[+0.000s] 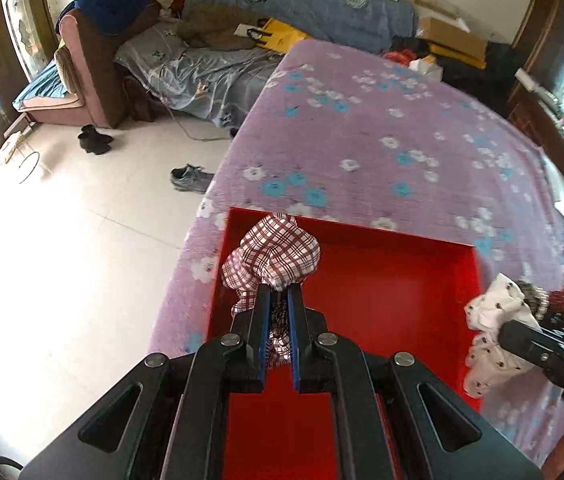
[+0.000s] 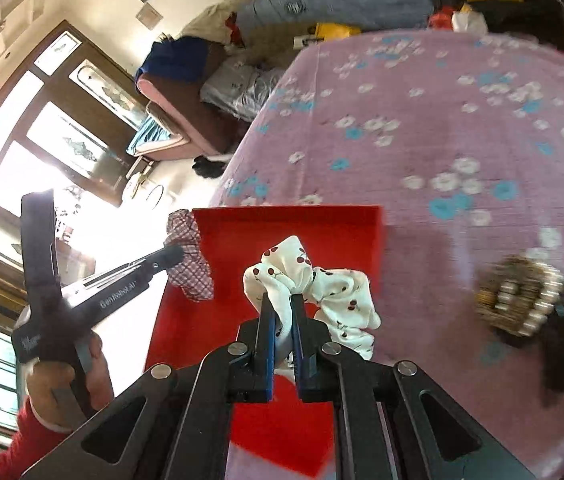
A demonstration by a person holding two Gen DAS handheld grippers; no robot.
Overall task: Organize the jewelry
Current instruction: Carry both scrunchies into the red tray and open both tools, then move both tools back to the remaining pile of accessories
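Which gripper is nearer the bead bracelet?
Right. The right gripper, holding the white scrunchie, is just left of the bracelet; the left gripper is across the red tray.

Both wrist views look down closely, sharing the red tray (image 1: pixel 382 240).

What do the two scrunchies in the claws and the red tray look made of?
Plaid scrunchie in the left claw: thin woven fabric, matte, gathered into soft folds. Cherry-print scrunchie in the right claw: smoother cloth with a slight sheen, perhaps satin. Red tray: rigid and glossy with straight walls, likely plastic or coated card.
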